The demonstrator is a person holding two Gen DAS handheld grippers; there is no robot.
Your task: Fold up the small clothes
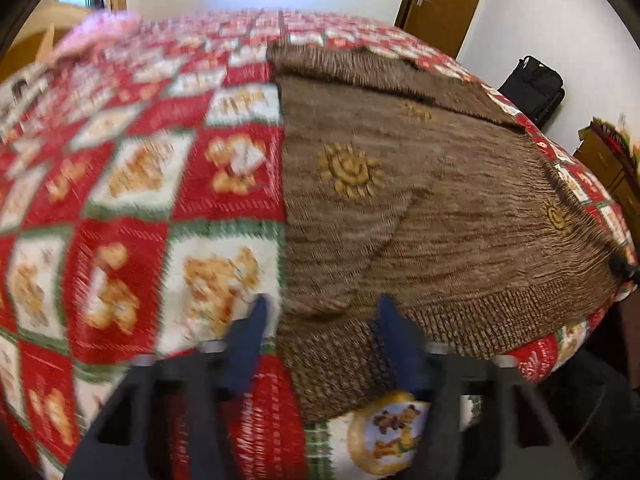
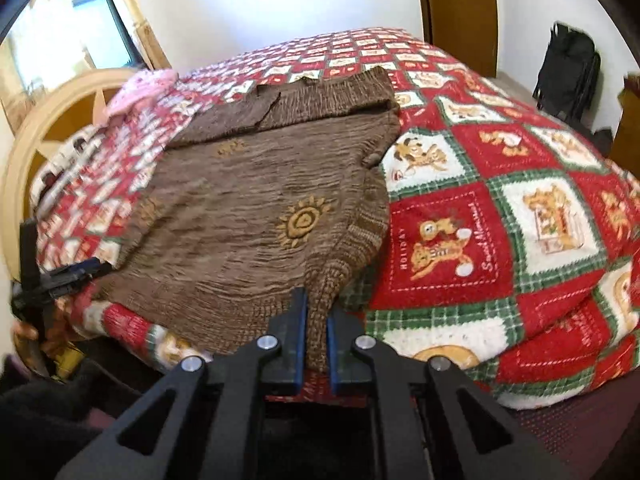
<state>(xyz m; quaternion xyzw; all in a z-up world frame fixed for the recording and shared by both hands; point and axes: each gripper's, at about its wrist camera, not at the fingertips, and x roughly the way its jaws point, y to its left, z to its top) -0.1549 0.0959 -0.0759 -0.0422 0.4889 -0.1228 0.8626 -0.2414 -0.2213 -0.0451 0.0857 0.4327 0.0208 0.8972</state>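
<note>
Covering the bed, a checked red blanket is carrying the brown sweater. At six o'clock the right hand-held gripper is clenching its hem corner; the left hand-held gripper is hovering released over the opposite corner. It should be gripping before both are lifting evenly.

A brown knitted sweater is showing streaky darker and lighter brown stripes, golden-yellow sun motifs and ribbed hems. The quilted bedspread under it is displaying a red, white and green check with tan cartoon animals and white stitched lettering. A fluffy pink garment is lying far off. The black tools are carrying blue fingers.
</note>
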